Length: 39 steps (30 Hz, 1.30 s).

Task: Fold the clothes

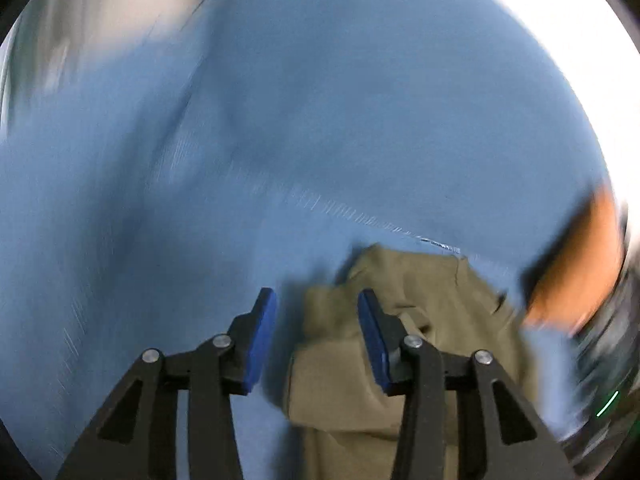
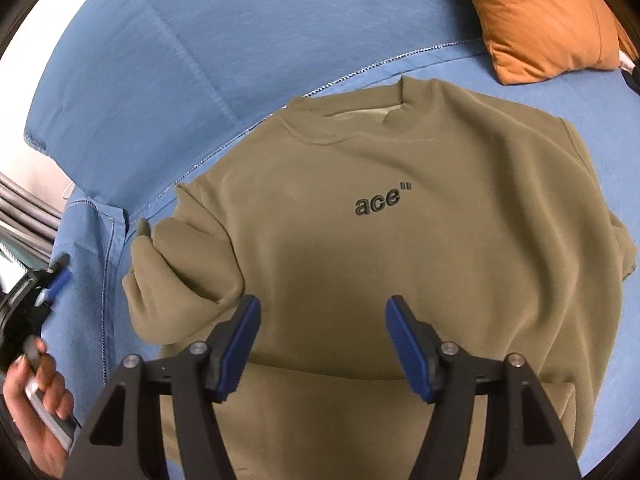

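An olive sweatshirt printed "ace" lies face up on a blue sofa seat. One sleeve is bunched at its left side. My right gripper hovers open over the lower body of the sweatshirt with nothing between its blue pads. The left wrist view is blurred by motion. In it my left gripper stands open above a corner of the sweatshirt, gripping nothing. At the left edge of the right wrist view, the left gripper sits off the garment, with a hand holding it.
An orange cushion leans at the back right of the sofa, seen as an orange blur in the left view. The blue backrest rises behind the sweatshirt. Grey slats show beyond the sofa's left end.
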Each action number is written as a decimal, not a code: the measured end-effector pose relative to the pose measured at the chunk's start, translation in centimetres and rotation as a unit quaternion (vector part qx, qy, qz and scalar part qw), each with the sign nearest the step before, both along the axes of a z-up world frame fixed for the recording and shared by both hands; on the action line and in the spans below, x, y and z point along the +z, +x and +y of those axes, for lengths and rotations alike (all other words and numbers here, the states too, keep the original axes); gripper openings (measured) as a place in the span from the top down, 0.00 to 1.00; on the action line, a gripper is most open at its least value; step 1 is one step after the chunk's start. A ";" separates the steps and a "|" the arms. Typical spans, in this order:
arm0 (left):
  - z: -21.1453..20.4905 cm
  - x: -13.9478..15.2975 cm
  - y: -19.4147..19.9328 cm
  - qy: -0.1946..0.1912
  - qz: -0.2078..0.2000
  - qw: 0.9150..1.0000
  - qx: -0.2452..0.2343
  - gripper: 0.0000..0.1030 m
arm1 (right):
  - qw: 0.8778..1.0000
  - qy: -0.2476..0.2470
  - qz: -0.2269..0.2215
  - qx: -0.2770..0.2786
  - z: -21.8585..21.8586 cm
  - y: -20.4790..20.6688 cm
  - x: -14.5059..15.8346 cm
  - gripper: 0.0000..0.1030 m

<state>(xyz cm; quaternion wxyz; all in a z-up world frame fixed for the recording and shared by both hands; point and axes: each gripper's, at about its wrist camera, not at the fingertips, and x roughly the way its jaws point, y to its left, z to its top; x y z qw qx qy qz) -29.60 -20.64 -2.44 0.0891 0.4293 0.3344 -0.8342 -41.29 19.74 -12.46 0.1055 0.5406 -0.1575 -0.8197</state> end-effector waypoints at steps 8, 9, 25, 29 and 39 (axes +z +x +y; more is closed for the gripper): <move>-3.9 -9.2 -1.7 0.258 -0.034 0.965 -0.015 0.57 | 1.000 0.001 -0.004 0.003 0.0 0.1 -0.3 0.36; -3.7 -9.3 -2.0 0.268 -0.030 0.963 -0.027 0.57 | 1.000 0.002 -0.005 0.003 0.0 0.1 -0.3 0.36; 1.0 -3.0 -4.1 0.077 0.057 0.980 -0.173 0.88 | 1.000 0.006 -0.014 0.007 -0.7 0.1 -0.9 0.36; 1.4 4.1 -2.1 -0.029 0.128 0.974 -0.187 0.88 | 1.000 0.008 -0.014 0.010 -1.1 0.1 -1.0 0.36; -19.9 6.6 10.5 -0.082 0.194 0.921 0.329 0.85 | 0.999 0.021 -0.016 0.020 -1.0 0.3 -1.3 0.36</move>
